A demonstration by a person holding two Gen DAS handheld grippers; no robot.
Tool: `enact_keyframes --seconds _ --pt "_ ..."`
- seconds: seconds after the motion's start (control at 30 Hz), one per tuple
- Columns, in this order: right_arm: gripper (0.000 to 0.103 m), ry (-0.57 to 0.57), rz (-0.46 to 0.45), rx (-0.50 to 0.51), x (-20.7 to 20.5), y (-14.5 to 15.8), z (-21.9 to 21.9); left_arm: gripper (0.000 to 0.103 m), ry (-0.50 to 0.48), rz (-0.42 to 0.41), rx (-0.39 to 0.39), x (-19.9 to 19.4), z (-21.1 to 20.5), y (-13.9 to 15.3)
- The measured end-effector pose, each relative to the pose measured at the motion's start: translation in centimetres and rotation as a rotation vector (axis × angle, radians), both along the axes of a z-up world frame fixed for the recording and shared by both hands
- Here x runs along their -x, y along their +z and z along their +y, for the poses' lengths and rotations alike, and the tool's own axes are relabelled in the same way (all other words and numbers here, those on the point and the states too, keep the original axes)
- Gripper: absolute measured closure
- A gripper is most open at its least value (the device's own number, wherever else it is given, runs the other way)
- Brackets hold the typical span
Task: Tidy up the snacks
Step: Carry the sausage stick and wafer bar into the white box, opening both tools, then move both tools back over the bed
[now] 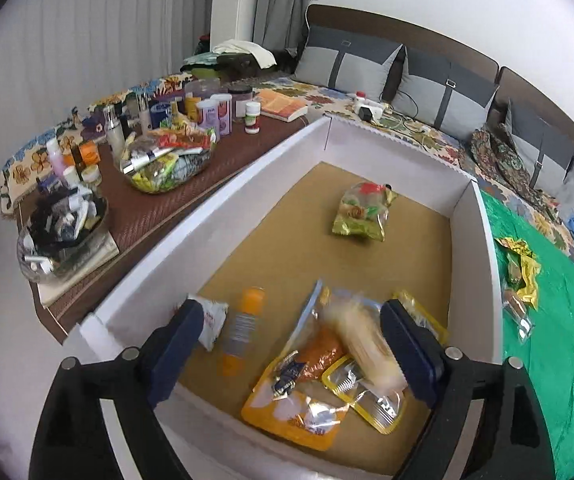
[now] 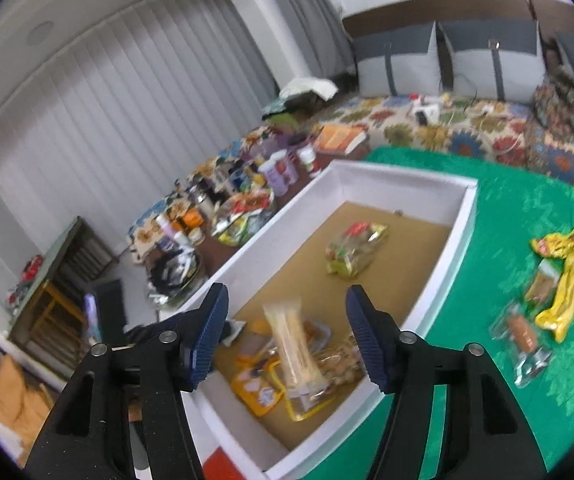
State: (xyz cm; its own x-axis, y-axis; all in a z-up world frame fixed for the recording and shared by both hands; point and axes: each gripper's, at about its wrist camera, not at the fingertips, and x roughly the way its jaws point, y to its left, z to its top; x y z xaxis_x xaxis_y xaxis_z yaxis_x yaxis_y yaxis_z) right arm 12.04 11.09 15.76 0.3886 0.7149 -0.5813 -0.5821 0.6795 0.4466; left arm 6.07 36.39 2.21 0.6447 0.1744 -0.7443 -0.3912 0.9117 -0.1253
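Leftward, bottles [image 1: 207,112] and a bowl of packets [image 1: 167,160] crowd the bench's near edge. Beside them, the white box [image 1: 159,256] holds snack packets [image 1: 327,368] at its near end. Both left claw [image 1: 291,352] and right claw [image 2: 287,336] gape wide, empty. More snacks [image 2: 547,292] lie on the green cloth [image 2: 507,208].

A bed covered by a green cloth [image 2: 487,208] and, farther off, a floral spread [image 2: 467,136]. On the green cloth rests a white open box [image 2: 465,216]; to its right lie a crumpled yellow wrapper [image 2: 563,242], a second yellow wrapper [image 2: 563,300] and a clear packet [image 2: 523,338]. Left of the box, a brown woven mat [image 1: 167,196] carries bottles, jars, an orange book [image 1: 283,106] and a clear bowl of packets [image 1: 167,160]. Grey pillows [image 1: 347,64] line the far headboard.
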Motion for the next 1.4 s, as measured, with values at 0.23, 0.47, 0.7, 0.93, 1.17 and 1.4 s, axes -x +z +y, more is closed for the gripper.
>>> enact_keyframes --seconds 0.23,0.47,0.7,0.93,1.17,1.4 --pt "0.035 -0.129 -0.023 0.287 -0.4 -8.4 -10.0 0.008 -0.162 -0.029 0.048 -0.1 -7.3 1.0" --pt "0.035 -0.352 0.085 0.605 2.4 -19.4 -26.8 0.004 -0.429 -0.012 0.002 -1.7 -22.8 2.9" --pt "0.035 -0.602 0.202 0.497 6.8 -20.6 -38.2 0.004 -0.528 -0.042 -0.223 -1.7 -33.9 5.8" --pt "0.035 -0.652 0.166 0.466 8.1 -19.9 -39.4 0.004 -0.538 -0.002 -0.302 -2.1 -35.9 5.3" --pt "0.035 -0.636 0.149 0.464 7.9 -19.7 -39.1 0.004 -0.513 0.029 -0.360 -2.2 -35.7 4.4" --pt "0.035 -0.619 0.146 0.471 7.7 -19.9 -38.6 0.004 -0.502 0.045 -0.377 -2.4 -35.2 3.8"
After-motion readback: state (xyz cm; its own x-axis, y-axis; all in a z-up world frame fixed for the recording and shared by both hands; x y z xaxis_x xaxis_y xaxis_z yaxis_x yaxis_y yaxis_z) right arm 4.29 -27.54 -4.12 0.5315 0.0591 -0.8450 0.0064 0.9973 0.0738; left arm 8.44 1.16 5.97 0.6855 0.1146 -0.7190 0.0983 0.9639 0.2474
